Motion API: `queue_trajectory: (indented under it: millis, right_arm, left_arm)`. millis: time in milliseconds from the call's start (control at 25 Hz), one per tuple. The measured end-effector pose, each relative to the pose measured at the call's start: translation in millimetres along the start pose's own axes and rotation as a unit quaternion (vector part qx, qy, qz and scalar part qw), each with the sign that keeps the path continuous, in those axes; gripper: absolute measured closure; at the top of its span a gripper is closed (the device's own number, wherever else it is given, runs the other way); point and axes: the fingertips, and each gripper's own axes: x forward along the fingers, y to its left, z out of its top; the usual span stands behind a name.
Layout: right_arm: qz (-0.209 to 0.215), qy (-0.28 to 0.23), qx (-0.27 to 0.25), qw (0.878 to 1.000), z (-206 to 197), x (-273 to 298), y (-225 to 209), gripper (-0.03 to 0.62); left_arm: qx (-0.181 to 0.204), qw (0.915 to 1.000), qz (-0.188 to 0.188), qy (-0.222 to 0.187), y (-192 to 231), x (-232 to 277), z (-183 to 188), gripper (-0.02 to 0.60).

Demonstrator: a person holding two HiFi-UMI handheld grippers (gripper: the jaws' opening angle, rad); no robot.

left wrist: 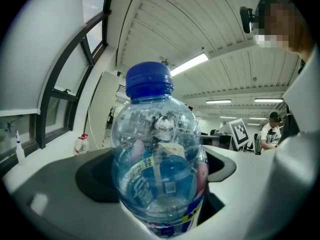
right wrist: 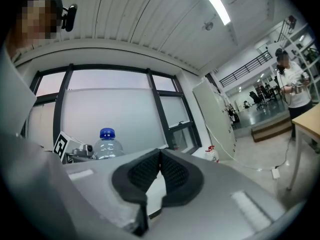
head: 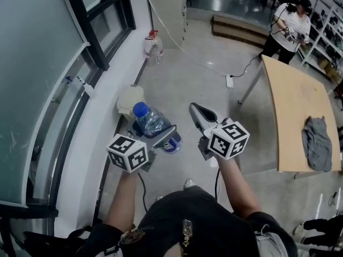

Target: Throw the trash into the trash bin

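Observation:
A clear plastic bottle (head: 151,123) with a blue cap and a blue label is held in the air, and my left gripper (head: 162,138) is shut on its lower body. In the left gripper view the bottle (left wrist: 159,174) fills the space between the jaws, cap upward. My right gripper (head: 197,112) hangs just right of it, jaws pressed together on nothing. The right gripper view shows the right gripper (right wrist: 160,156) shut, with the bottle (right wrist: 106,146) off to its left. A pale, bin-like container (head: 129,99) stands on the floor by the wall, just beyond the bottle.
A window wall (head: 48,79) runs along the left. By it stands a jug with a red cap (head: 153,44). A wooden table (head: 293,106) with a grey cloth (head: 317,142) is at the right. A cable and power strip (head: 229,81) lie on the floor. A person (head: 291,24) stands far back.

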Motion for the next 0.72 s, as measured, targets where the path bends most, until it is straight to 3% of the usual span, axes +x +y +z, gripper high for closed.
queue_trajectory:
  millis: [360,720]
  right_arm:
    - [0.022,0.004,0.016,1.000,13.8,8.1,-82.4,0.592]
    - [0.010,0.007,0.041,0.999,11.6,49.5,-145.4,0.591]
  left_arm:
    - [-0.007,0.9991,0.043,0.002,10.0,68.8,6.0,0.094]
    - [-0.017,0.9978,0.059,0.022,58.4,113.1,2.7,0.094]
